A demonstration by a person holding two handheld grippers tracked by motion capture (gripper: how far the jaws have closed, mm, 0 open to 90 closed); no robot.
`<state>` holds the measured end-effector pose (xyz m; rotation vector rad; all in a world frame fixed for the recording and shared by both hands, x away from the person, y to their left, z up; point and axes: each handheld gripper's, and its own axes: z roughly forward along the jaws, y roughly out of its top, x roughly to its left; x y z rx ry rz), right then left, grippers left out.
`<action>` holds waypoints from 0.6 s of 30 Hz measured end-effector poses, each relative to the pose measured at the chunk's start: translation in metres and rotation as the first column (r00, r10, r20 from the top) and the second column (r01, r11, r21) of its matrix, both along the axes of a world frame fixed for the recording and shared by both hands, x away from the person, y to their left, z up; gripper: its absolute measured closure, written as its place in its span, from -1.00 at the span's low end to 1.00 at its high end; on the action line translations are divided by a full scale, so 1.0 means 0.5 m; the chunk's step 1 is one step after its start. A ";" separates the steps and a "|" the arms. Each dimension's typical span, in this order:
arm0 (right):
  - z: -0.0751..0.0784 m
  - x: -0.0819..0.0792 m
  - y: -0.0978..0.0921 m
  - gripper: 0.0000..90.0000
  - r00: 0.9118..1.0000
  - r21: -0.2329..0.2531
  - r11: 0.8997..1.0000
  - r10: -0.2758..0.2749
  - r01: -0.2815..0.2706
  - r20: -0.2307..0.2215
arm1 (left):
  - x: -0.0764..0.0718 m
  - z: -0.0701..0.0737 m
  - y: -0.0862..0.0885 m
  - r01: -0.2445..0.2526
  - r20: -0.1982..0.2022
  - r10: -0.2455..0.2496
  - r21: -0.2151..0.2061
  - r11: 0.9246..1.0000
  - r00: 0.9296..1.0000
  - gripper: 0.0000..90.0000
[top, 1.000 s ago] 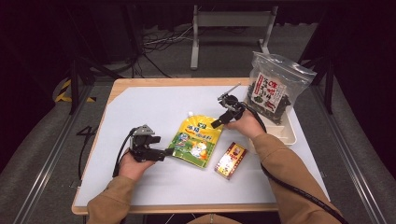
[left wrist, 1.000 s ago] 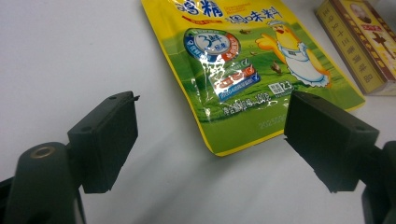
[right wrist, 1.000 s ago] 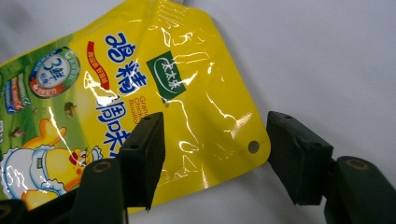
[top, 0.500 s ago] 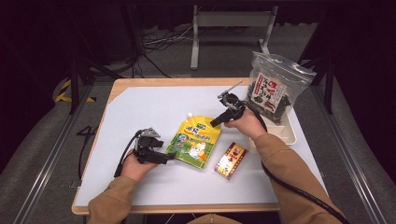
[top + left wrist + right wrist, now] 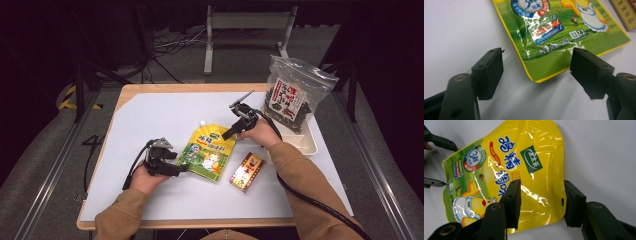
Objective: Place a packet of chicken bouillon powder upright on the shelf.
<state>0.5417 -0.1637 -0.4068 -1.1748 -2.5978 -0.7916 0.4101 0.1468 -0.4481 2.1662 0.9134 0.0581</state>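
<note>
Both tongs sitting at opposite ends of a glossy yellow-green pouch (image 5: 207,153) lying flat on the white table (image 5: 150,115).
Left tongs (image 5: 185,167) standing apart, flat matte-black pads (image 5: 489,71) flanking the pouch's bottom corner, not touching it. Right tongs (image 5: 227,134) also standing apart, straddling the crinkled foil top edge, one pad lying over the print. Small rectangular red-yellow box (image 5: 246,171) lying just beside the pouch; clear plastic bag of dark contents (image 5: 292,97) standing in a white tray (image 5: 310,142).

On the table (image 5: 150,120), the pouch (image 5: 207,152) lies left of the small box (image 5: 246,171), with the bagged tray (image 5: 310,145) right.
</note>
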 end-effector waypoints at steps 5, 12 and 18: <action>-0.002 0.003 0.003 0.18 1.000 -0.022 1.000 0.015 -0.015 0.021 | -0.003 0.000 -0.002 0.028 0.009 -0.028 -0.004 1.000 1.000 -0.22; -0.008 0.003 0.016 0.25 0.998 -0.046 0.999 0.008 -0.005 0.056 | -0.004 0.000 -0.003 0.034 0.001 -0.034 -0.010 0.999 0.999 -0.20; -0.009 0.007 0.016 0.63 0.998 -0.055 0.998 -0.002 0.005 0.059 | -0.004 -0.001 -0.003 0.033 -0.002 -0.033 -0.015 0.999 0.999 -0.20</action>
